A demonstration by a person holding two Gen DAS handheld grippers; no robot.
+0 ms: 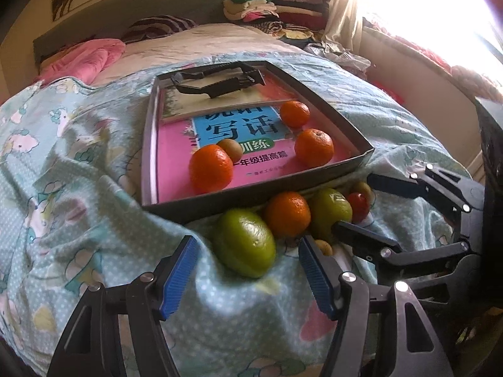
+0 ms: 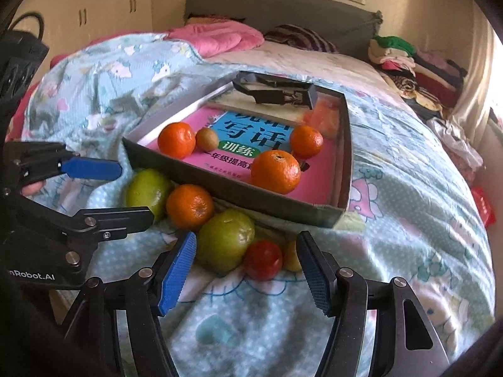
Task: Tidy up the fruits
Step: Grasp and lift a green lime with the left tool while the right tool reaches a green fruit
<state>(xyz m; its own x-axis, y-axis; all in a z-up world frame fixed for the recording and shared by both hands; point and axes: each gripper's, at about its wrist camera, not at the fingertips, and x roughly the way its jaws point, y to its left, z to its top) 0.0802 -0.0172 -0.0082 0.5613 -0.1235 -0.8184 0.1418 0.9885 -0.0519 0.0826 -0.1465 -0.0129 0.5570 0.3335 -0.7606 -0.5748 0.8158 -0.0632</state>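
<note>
A grey tray (image 1: 151, 144) on the bed holds three oranges (image 1: 212, 169) and a kiwi (image 1: 229, 150) on a pink book. In front of its near wall lie a green fruit (image 1: 245, 245), an orange (image 1: 287, 213), a second green fruit (image 1: 330, 213), a red tomato (image 1: 358, 207) and a small yellow fruit (image 2: 290, 257). My left gripper (image 1: 246, 251) is open, its tips on either side of the nearer green fruit without touching it. My right gripper (image 2: 245, 245) is open around the other green fruit (image 2: 224, 238) and the tomato (image 2: 263, 259).
A black clamp-like object (image 1: 217, 81) lies at the tray's far end. The fruit rests on a rumpled light-blue quilt (image 1: 78, 188). A pink blanket (image 1: 81, 59) and a pile of folded clothes (image 1: 270, 9) lie at the head of the bed.
</note>
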